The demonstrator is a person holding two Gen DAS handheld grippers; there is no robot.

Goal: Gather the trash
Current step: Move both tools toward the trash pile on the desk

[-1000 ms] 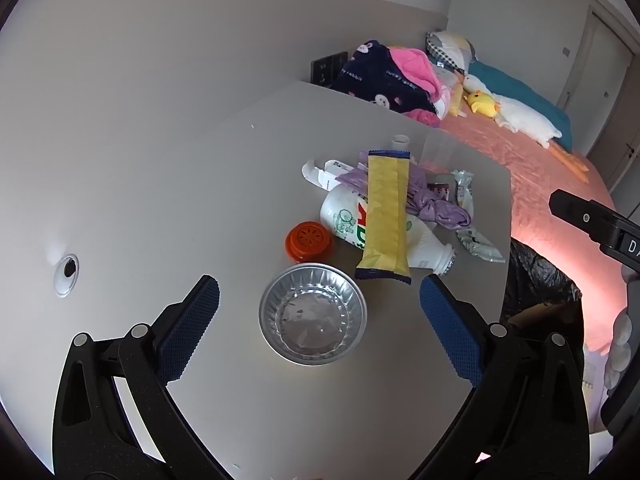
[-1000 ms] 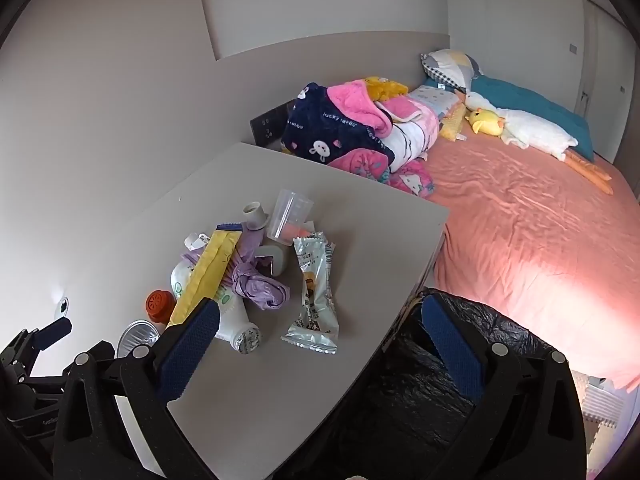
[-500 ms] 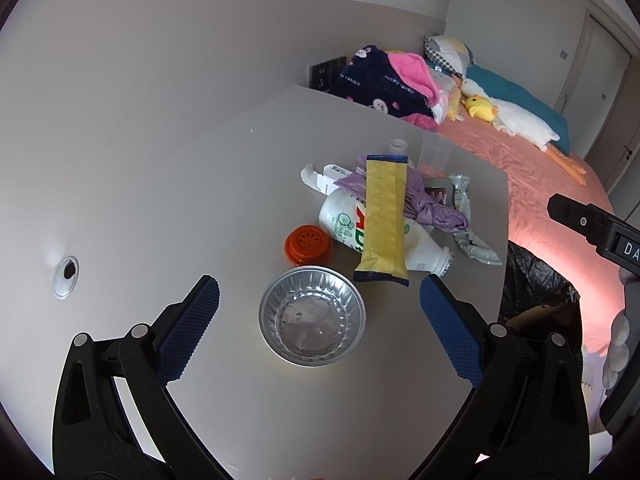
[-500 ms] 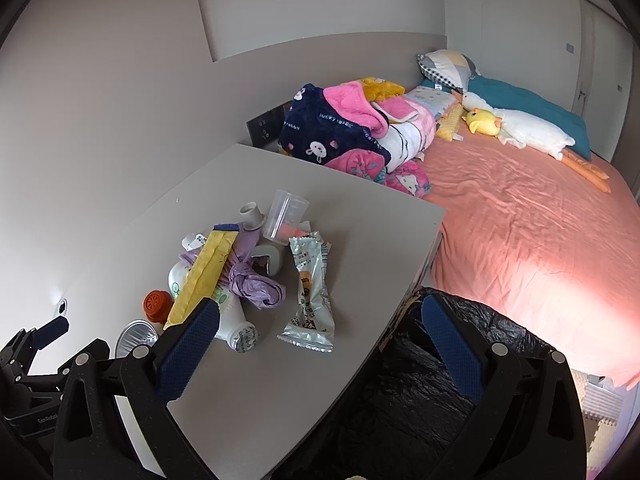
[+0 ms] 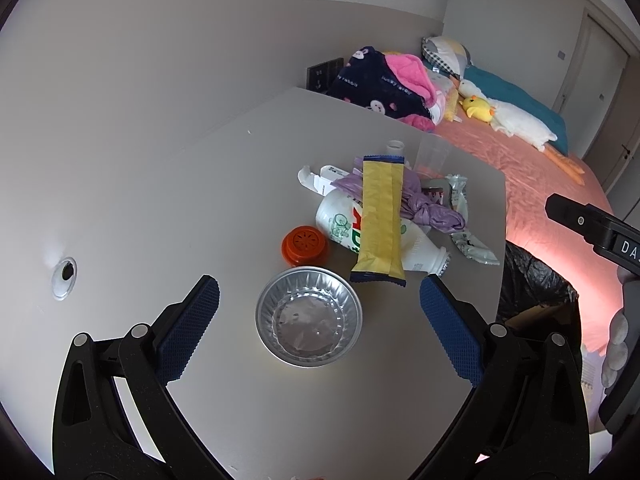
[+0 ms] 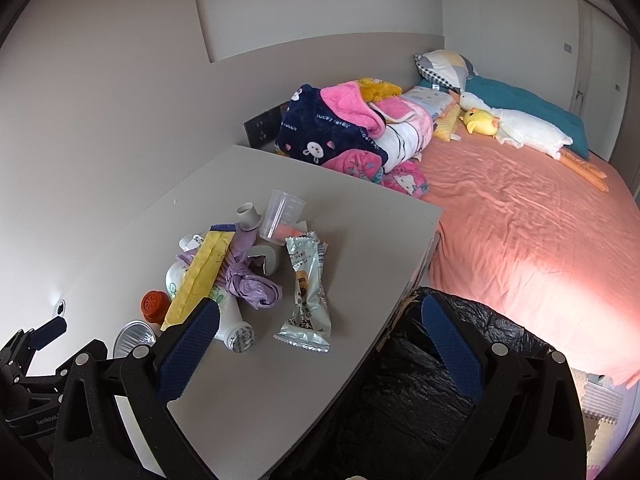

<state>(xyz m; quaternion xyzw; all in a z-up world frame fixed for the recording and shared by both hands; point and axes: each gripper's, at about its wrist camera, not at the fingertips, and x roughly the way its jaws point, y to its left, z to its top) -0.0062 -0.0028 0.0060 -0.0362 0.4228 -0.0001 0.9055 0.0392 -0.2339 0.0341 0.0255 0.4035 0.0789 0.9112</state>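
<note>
Left gripper [image 5: 316, 294] backs off slightly: round foil dish [image 5: 309, 316] and orange ribbed cap [image 5: 304, 245] sit a bit higher between its wide-apart fingers. Right gripper [image 6: 320, 318] drifts a little too; silver snack wrapper [image 6: 306, 288] shifts marginally in its view.

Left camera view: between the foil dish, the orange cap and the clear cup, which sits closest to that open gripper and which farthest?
From the left gripper:
1. Foil dish, right between the fingers.
2. Orange cap, just beyond, slightly left.
3. Clear cup, far side of the pile.
</note>
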